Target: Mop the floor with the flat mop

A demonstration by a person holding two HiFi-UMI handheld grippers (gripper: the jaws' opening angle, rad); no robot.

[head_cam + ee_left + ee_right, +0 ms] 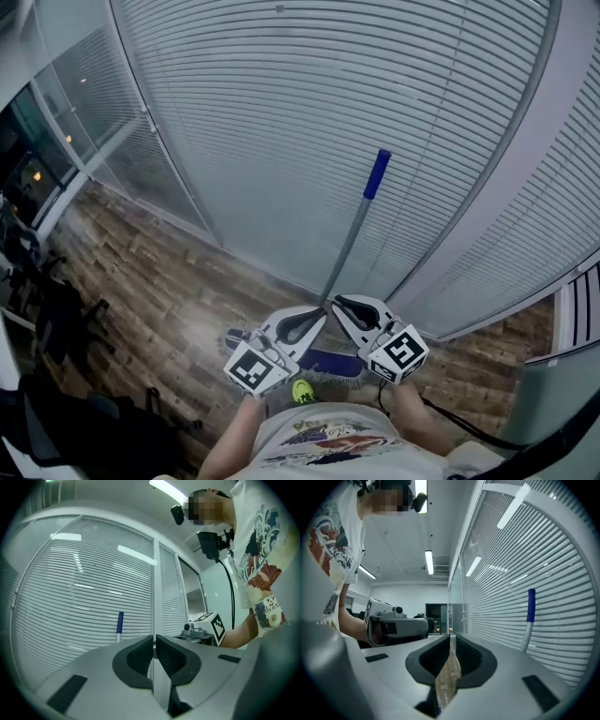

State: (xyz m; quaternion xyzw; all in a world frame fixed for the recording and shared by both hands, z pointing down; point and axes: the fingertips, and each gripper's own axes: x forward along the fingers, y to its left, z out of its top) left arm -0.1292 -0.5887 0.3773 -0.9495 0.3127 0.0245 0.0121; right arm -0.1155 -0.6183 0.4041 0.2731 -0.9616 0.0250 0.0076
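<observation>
The flat mop stands unheld against the blind-covered glass wall. Its grey pole (349, 246) ends in a blue grip (377, 174), and its blue pad (330, 362) lies on the wooden floor near my feet. My left gripper (319, 314) and right gripper (343, 305) are held side by side just short of the pole, tips angled toward each other, both shut and empty. In the left gripper view the shut jaws (154, 641) have the blue grip (120, 623) off to their left. The right gripper (453, 641) sees the grip (530, 605) to its right.
A glass partition with horizontal blinds (309, 112) fills the space ahead. Dark chairs and equipment (47, 309) stand at the left on the wooden floor (159, 281). A black cable (450, 422) trails at the right, and a green shoe (302, 391) shows below the grippers.
</observation>
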